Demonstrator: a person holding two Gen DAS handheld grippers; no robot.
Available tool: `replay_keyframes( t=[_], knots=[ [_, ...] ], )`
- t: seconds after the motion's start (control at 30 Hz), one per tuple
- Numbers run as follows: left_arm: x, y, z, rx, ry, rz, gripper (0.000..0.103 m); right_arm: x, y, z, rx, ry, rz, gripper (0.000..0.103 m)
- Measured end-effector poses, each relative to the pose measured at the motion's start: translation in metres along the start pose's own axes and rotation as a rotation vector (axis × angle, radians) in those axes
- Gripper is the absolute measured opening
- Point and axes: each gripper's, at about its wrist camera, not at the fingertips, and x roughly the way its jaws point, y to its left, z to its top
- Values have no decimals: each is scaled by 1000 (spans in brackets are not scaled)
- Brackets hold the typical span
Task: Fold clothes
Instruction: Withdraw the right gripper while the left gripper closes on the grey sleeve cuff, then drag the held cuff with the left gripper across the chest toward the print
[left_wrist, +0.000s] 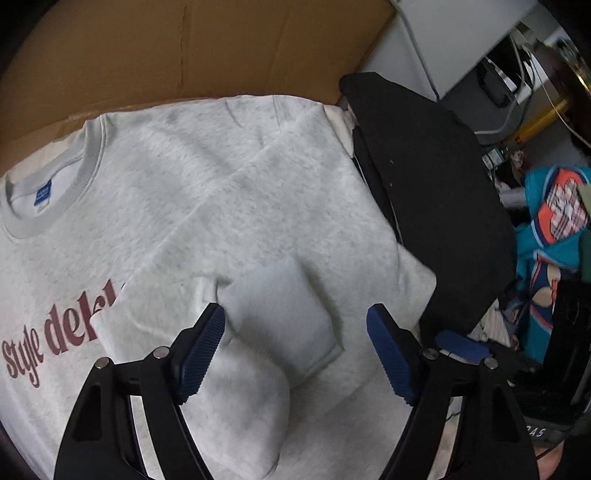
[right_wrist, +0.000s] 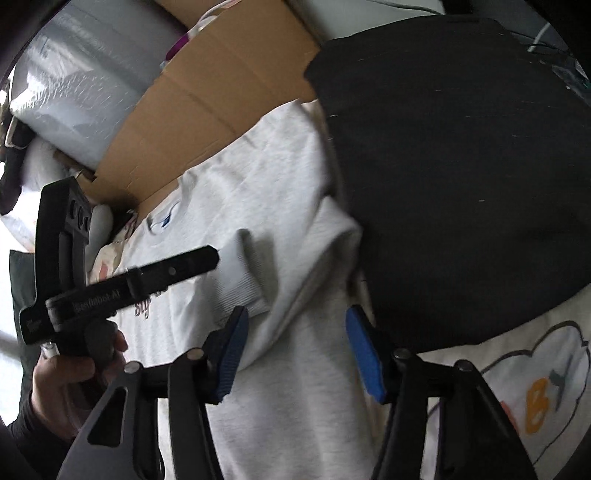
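sweatshirt (left_wrist: 221, 177) lies flat, front up, one sleeve folded across the chest, its cuff (left_wrist: 280, 317) on the body. cardboard (left_wrist: 166, 48) stands behind the sweatshirt. dark garment (left_wrist: 436, 192) lies just right of it, overlapping its edge. in the left wrist view, a pile of printed clothes (left_wrist: 554, 229) sits further right, beyond the dark garment.

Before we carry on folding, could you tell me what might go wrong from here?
The sleeve cuff lies loosely across the grey sweatshirt between the open left gripper pads; it may slide off. The black garment crowds the sweatshirt's edge beside the open right gripper, so that could get snagged.
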Motion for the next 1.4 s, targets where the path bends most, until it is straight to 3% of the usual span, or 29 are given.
replay_keyframes(
  t=[0.23, 0.3, 0.53, 0.63, 0.7, 0.73, 0.8, 1.2, 1.4],
  knots=[
    [23, 2, 12, -34, 61, 16, 79, 2, -8, 5, 34, 4, -10, 48],
    [32, 1, 13, -32, 89, 43, 69, 3, -5, 6, 32, 6, -8, 47],
    [58, -3, 9, 46, 138, 100, 64, 4, 1, 8, 13, 6, 4, 47],
    [59, -3, 9, 57, 134, 137, 50, 6, 1, 7, 17, 11, 4, 47],
    [57, 1, 9, 51, 130, 156, 32, 7, 1, 6, 20, 15, 4, 47],
    [56, 3, 9, 51, 130, 159, 28, 7, 1, 6, 18, 15, 4, 47],
    [50, 7, 9, 52, 132, 129, 15, 7, 1, 5, 16, 15, 3, 47],
    [-43, 37, -8, -24, 2, -5, 13, 8, 12, 6, -26, -3, 12, 47],
    [-90, 56, -18, -50, -96, 8, 13, 4, 13, 3, -24, -10, 16, 47]
  ],
)
